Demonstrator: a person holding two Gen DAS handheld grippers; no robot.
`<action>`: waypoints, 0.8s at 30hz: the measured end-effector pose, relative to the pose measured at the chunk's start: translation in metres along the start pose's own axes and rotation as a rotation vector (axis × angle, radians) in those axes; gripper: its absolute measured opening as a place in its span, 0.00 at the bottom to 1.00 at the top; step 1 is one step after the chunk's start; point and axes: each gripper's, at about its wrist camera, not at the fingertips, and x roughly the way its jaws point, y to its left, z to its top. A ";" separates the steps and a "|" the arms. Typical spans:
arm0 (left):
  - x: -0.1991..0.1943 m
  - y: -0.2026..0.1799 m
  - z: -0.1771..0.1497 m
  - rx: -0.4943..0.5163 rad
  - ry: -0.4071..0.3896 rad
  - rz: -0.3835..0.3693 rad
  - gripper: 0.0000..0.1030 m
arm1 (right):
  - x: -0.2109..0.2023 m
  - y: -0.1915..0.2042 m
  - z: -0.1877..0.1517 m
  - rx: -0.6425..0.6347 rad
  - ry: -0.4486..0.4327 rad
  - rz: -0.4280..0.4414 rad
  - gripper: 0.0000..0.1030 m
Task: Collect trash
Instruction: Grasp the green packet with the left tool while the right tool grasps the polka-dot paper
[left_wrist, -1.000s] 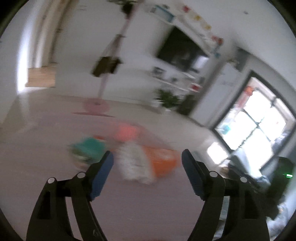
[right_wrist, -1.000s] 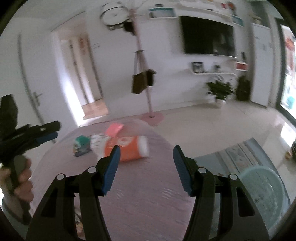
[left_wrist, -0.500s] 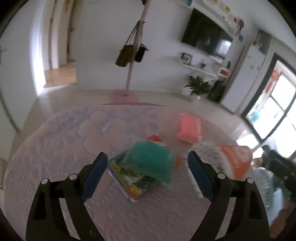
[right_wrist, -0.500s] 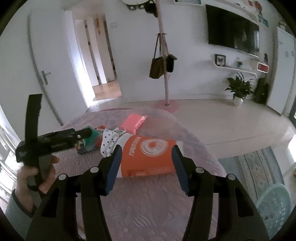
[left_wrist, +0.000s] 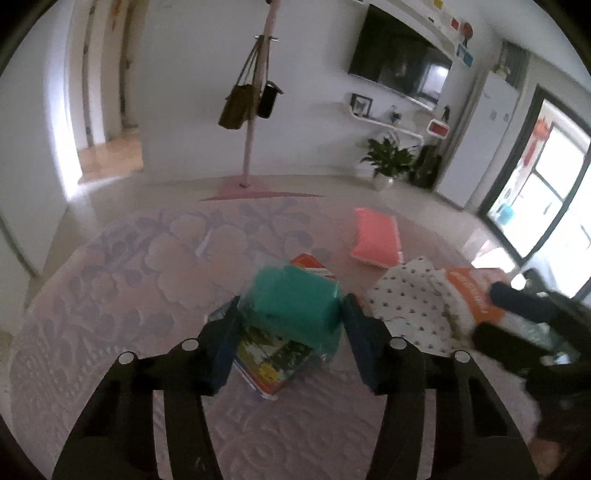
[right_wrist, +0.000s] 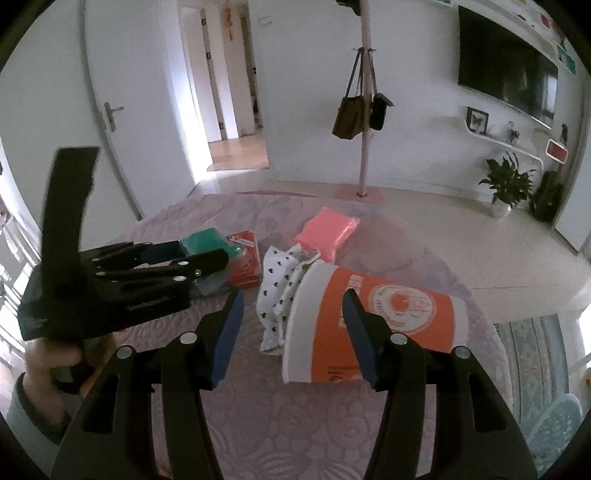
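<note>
A teal packet (left_wrist: 295, 301) lies on a colourful printed packet (left_wrist: 275, 356) on the pink quilted bed (left_wrist: 147, 280). My left gripper (left_wrist: 290, 343) is open with its fingers on either side of the teal packet. My right gripper (right_wrist: 291, 332) is open, just before the rim of an orange and white paper tub (right_wrist: 373, 325) lying on its side. A white dotted wrapper (right_wrist: 280, 280) lies beside the tub, and a pink packet (right_wrist: 327, 234) lies behind it. The left gripper also shows in the right wrist view (right_wrist: 207, 258), over the teal packet (right_wrist: 207, 238).
A coat stand (right_wrist: 364, 110) with hanging bags stands on the floor beyond the bed. A potted plant (right_wrist: 506, 184) and wall TV (right_wrist: 506, 77) are at the right. A teal basket (right_wrist: 554, 432) sits on a rug at the lower right.
My left gripper has moved forward and down so its fingers straddle the teal packet. My right gripper has moved closer to the orange tub.
</note>
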 end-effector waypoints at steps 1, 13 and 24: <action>-0.001 0.002 -0.001 -0.010 0.001 -0.008 0.48 | 0.003 0.003 0.001 -0.004 0.007 -0.004 0.50; -0.029 0.020 -0.002 -0.094 -0.089 -0.062 0.47 | 0.040 0.040 0.009 -0.140 0.041 -0.221 0.12; -0.045 0.016 0.000 -0.102 -0.151 -0.119 0.47 | -0.015 0.048 -0.021 -0.141 -0.033 -0.093 0.02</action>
